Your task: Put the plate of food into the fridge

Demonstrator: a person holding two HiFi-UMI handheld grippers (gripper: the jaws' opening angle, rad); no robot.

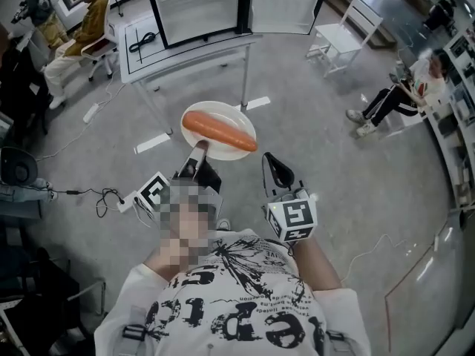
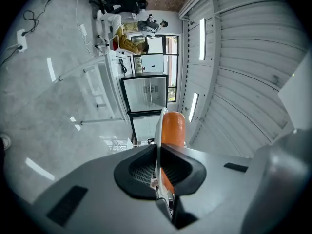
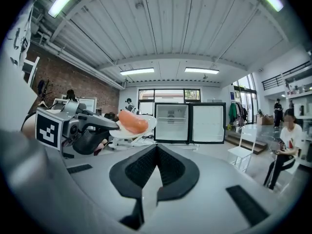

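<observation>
Printed white shirt (image 1: 237,295) fills the bottom of the head view. Beyond it, the left claw (image 1: 199,148) is clamped on the near rim of a round white plate (image 1: 223,110), held out over the grey floor (image 1: 334,169). On the plate lies one long, smooth orange piece of food (image 1: 219,130) with rounded ends. Just beside it, the right claw (image 1: 269,158) has its ridged black jaws together on nothing. Ahead, behind a white surface (image 1: 185,50), the black-framed fridge (image 1: 200,6) stands with its door open, well apart from the plate.
</observation>
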